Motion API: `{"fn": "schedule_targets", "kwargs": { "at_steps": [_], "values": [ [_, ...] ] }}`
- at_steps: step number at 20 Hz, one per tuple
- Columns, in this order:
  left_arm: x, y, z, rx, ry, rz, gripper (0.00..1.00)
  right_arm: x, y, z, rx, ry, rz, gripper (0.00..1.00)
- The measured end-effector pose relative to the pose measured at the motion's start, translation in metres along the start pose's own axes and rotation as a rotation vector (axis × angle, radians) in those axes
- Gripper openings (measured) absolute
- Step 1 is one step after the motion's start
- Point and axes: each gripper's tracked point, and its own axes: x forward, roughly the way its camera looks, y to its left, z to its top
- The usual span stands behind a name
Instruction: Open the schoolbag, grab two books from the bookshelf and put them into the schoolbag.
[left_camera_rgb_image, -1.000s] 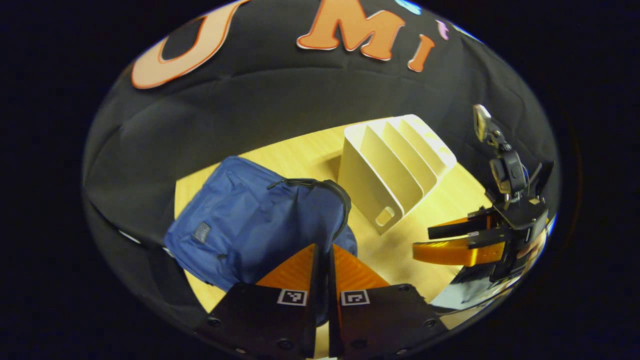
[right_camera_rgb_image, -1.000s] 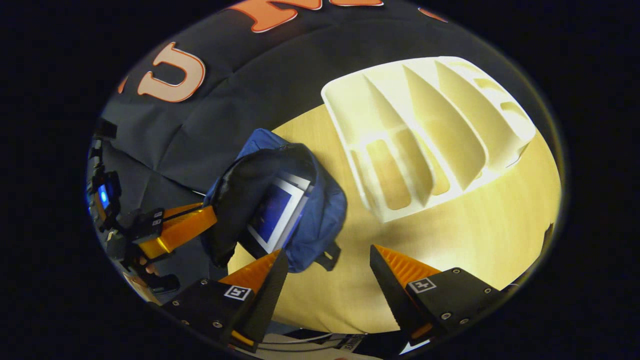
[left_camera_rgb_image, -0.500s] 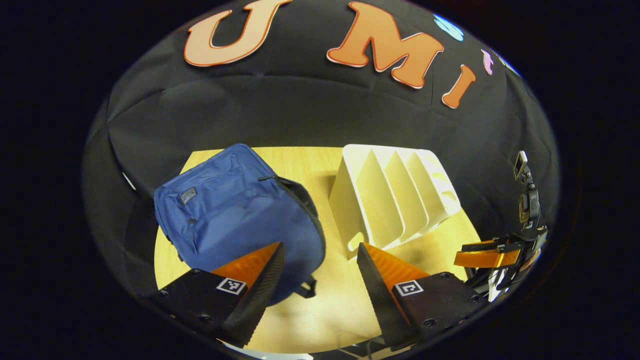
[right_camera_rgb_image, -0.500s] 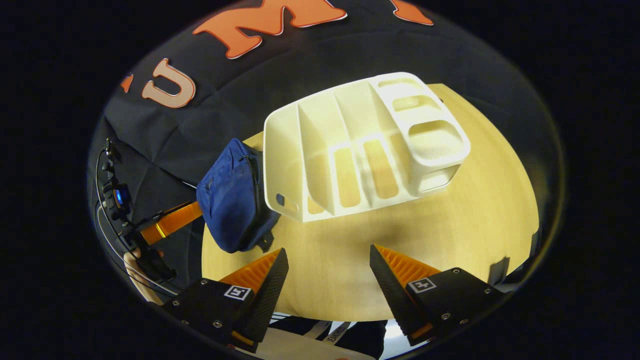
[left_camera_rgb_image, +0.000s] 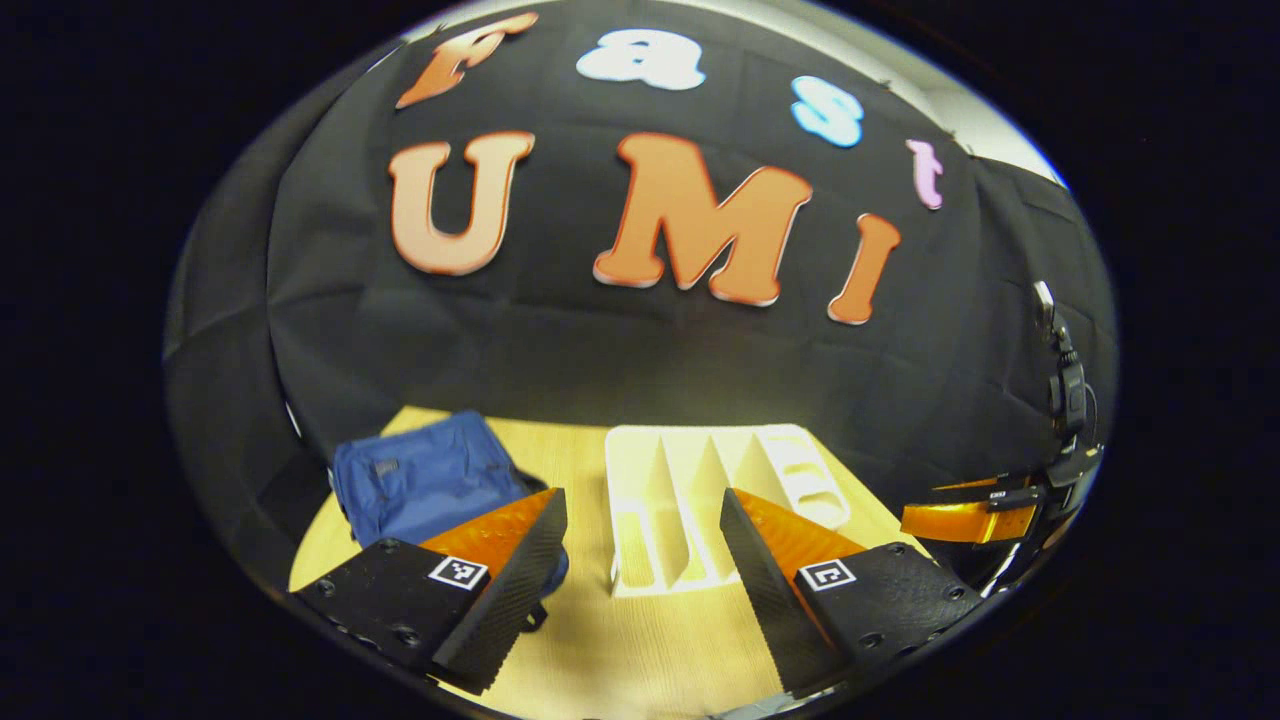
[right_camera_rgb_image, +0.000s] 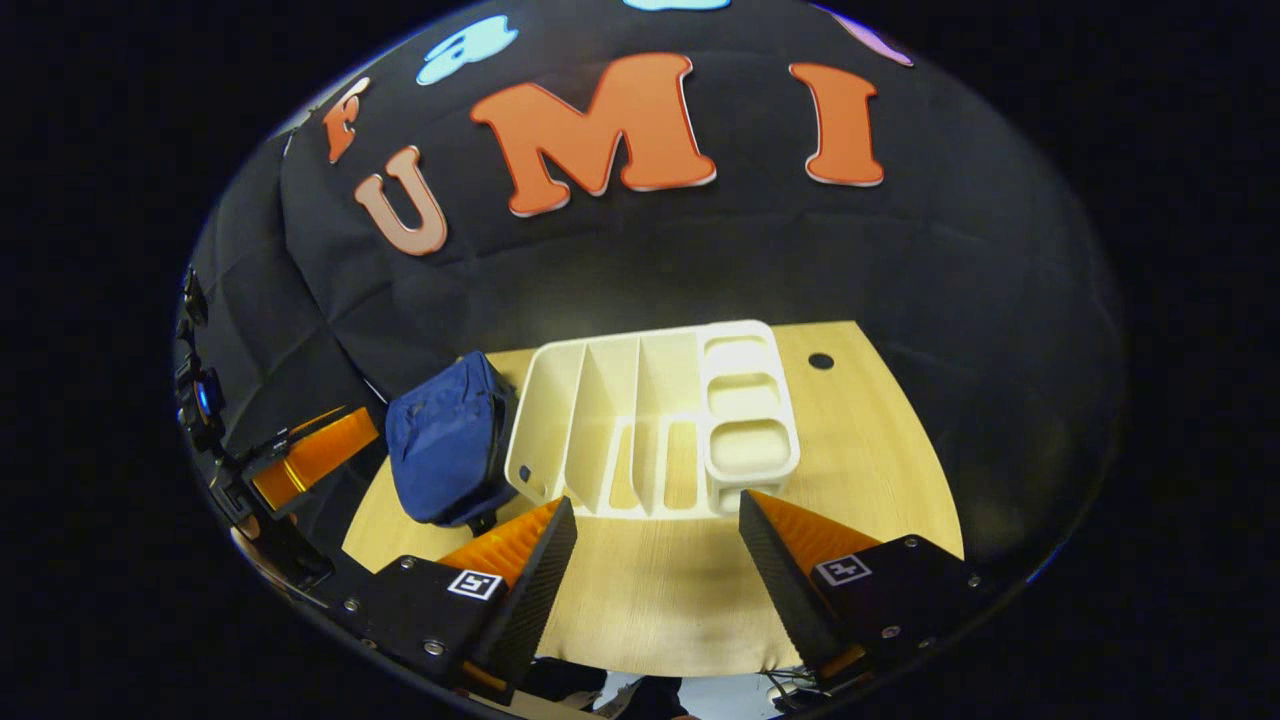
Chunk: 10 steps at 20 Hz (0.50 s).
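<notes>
Schoolbag: the blue schoolbag (right_camera_rgb_image: 445, 445) lies on the wooden table (right_camera_rgb_image: 880, 440), just left of the bookshelf and very close to it; whether they touch cannot be told. Its opening and contents are hidden in both views.
Bookshelf: the white bookshelf (right_camera_rgb_image: 650, 425) stands mid-table; its slots (left_camera_rgb_image: 690, 490) show bare walls and floor, no book visible in them.
Books: none can be made out on the table or in the shelf; if they are in the bag, the pictures do not show it.
Task standing: bare slots and a bag lying beside them fit a load already stowed; the bag's mouth would need checking to confirm.
Left gripper: the left gripper (left_camera_rgb_image: 640, 545) hovers above the near table edge, fingers spread wide, holding nothing, aimed between bag and shelf.
Right gripper: the right gripper (right_camera_rgb_image: 655, 545) hovers at the near edge facing the shelf, fingers wide apart, nothing between them.
Pose: both are held back from the objects, level and roughly parallel; each appears at the side of the other's view (left_camera_rgb_image: 965, 520) (right_camera_rgb_image: 315, 455).
Conduct advice: any further approach should keep the fingers off the shelf dividers, and the bag's soft mouth should be steadied by one gripper while the other works.
</notes>
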Motion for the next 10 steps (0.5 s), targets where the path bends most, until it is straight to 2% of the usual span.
{"fn": "schedule_targets", "kwargs": {
  "at_steps": [2, 4, 7, 10],
  "values": [
    [-0.012, -0.007, 0.038, 0.071, -0.133, 0.034, 0.96, -0.016, 0.000, 0.026, -0.024, -0.112, 0.002, 0.97],
    [-0.034, -0.012, 0.071, 0.117, -0.292, 0.035, 0.98, -0.030, 0.002, 0.049, -0.059, -0.238, -0.015, 0.97],
    [-0.057, -0.008, 0.075, 0.118, -0.354, 0.031, 0.94, -0.045, 0.002, 0.066, -0.087, -0.391, -0.024, 0.97],
    [-0.056, -0.001, 0.077, 0.078, -0.357, 0.032, 0.94, -0.059, 0.000, 0.091, -0.107, -0.512, -0.084, 0.97]
  ]
}}
